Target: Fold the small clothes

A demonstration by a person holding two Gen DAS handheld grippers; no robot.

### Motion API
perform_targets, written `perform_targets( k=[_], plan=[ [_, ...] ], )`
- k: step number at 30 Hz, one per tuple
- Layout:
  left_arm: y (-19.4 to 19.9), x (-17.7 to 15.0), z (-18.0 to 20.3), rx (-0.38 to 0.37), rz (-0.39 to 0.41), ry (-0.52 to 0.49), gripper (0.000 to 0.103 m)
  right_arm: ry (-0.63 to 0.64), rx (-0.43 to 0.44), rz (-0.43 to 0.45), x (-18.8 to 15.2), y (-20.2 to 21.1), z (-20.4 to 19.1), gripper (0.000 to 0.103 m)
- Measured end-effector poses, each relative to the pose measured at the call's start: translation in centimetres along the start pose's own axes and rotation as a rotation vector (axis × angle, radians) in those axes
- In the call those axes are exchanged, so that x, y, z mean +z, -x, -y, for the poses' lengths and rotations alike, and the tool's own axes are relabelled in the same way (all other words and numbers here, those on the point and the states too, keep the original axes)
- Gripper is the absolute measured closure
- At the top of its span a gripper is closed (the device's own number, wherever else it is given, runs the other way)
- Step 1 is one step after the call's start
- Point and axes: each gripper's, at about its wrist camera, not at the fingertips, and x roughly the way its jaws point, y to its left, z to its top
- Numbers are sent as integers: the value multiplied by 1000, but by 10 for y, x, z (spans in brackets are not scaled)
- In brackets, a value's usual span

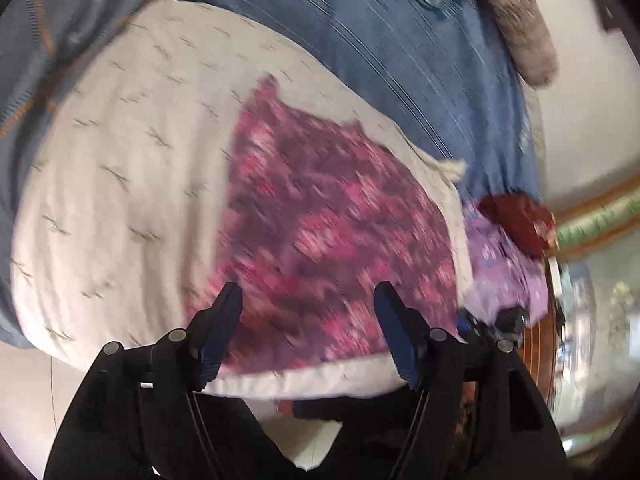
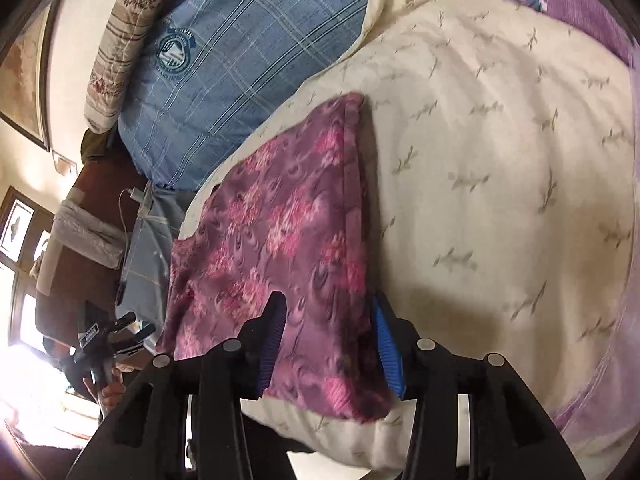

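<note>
Both jaws gape wide, gripping nothing, above the pink floral garment [image 2: 280, 232].
It lies flat on the cream pillow [image 2: 500, 160], near its front edge, likely spread for folding; left gripper [image 1: 308, 320] and right gripper [image 2: 328, 328] hover over it.

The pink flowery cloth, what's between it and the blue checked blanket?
Only a strip of the cream pillow separates the pink flowery cloth from the blue checked blanket, clearest in the right wrist view.

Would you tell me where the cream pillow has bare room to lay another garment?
The cream pillow is bare beside the pink floral cloth, out to the purple sheet. It is crowded past the cloth, by the blue plaid pillow.
</note>
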Motion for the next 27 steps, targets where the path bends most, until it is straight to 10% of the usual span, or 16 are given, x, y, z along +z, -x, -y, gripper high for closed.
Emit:
perform_targets(
  k=[7, 12, 13, 15, 20, 27],
  plan=[
    [-12, -46, 51, -16, -37, -160, 35, 81, -32, 99, -29, 40, -12, 47],
    [-33, -27, 26, -30, -47, 8, 35, 108, -74, 50, -18, 8, -10, 47],
    [-35, -23, 20, -38, -42, 51, 35, 130, -74, 32, -17, 0, -14, 52],
    [-36, -22, 11, -36, -40, 94, 35, 183, -8, 5, -20, -4, -27, 98],
    [-42, -19, -8, -20, -58, 160, 35, 269, 156, -29, -23, 28, -34, 99],
    [-41, -19, -10, -26, -83, 159, 35, 99, -163, -28, -8, 26, 45, 103]
  ],
)
